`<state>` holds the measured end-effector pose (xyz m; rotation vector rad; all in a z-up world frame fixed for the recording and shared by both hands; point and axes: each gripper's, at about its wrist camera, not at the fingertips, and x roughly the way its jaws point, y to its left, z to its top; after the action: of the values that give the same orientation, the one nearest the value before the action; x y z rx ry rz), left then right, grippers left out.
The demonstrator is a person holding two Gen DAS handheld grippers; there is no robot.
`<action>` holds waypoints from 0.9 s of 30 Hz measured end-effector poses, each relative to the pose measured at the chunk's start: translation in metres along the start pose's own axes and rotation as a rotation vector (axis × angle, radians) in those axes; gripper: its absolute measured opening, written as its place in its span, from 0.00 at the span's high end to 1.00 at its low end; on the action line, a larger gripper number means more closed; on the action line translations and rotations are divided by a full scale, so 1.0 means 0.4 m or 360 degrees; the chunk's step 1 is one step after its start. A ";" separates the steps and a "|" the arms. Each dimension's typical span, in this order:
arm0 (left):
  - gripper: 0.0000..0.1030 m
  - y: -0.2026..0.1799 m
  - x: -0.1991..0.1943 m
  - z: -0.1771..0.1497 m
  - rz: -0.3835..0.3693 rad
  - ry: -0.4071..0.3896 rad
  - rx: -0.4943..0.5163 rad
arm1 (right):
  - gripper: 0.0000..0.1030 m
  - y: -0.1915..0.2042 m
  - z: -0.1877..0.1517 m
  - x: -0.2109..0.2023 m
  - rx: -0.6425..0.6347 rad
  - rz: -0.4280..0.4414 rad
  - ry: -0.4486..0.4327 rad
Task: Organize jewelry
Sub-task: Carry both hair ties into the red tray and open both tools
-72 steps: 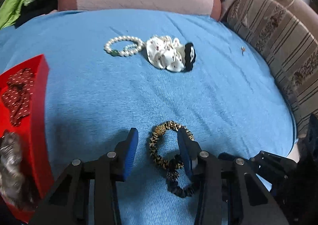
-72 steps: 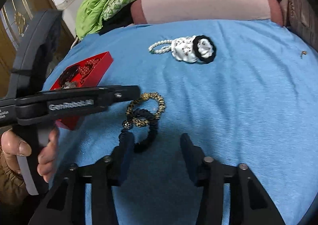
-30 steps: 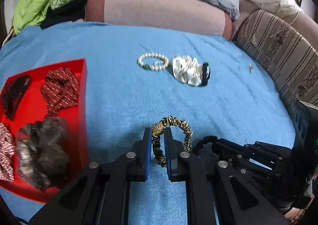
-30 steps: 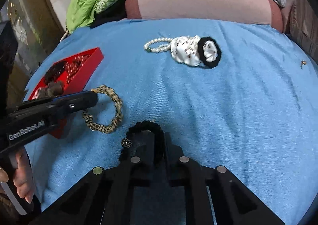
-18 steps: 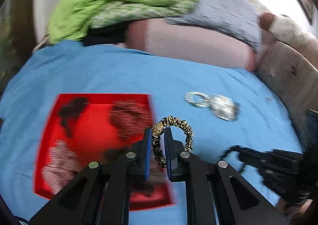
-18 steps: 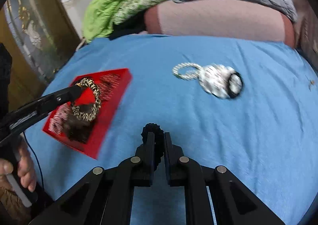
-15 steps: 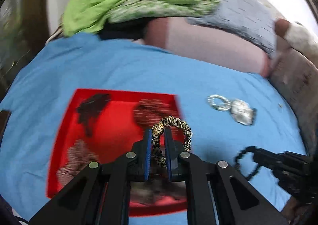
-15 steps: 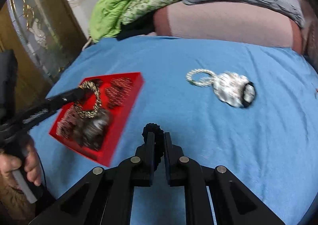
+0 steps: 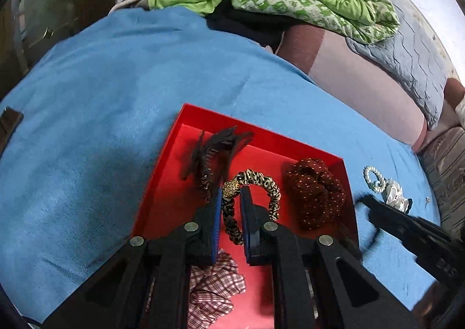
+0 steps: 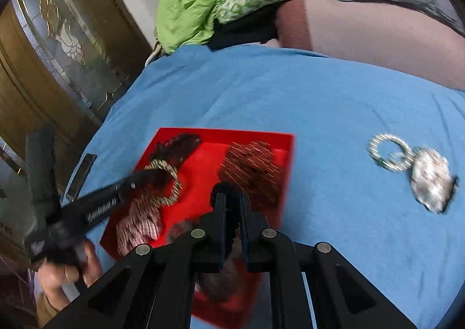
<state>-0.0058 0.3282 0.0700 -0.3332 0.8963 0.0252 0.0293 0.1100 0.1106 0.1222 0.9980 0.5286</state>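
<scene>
Both grippers are hanging over the red tray (image 9: 261,131), the left gripper (image 9: 231,201) clamping the leopard scrunchie (image 9: 261,181) above its middle, the right gripper (image 10: 231,207) seemingly pinching the black scrunchie (image 10: 226,188) nearer the tray's right rim.

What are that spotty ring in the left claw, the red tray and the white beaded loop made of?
The leopard-print ring looks like gathered satin-like fabric over elastic: it is ruched, with a glittery gold bead. The red tray seems to be matte cardboard or thin plastic, with thin, straight, sharp-edged walls; I cannot tell which. The beaded loop looks like glossy pearl-style beads, probably imitation.
</scene>
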 end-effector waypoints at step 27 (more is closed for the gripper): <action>0.62 0.024 -0.038 0.007 -0.0191 -0.0106 -0.0051 | 0.60 0.020 0.061 0.104 0.0043 -0.0045 0.0064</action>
<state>-0.0148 0.3399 0.0808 -0.4134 0.8095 -0.0596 0.0645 0.1401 0.0947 0.1218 1.0451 0.4935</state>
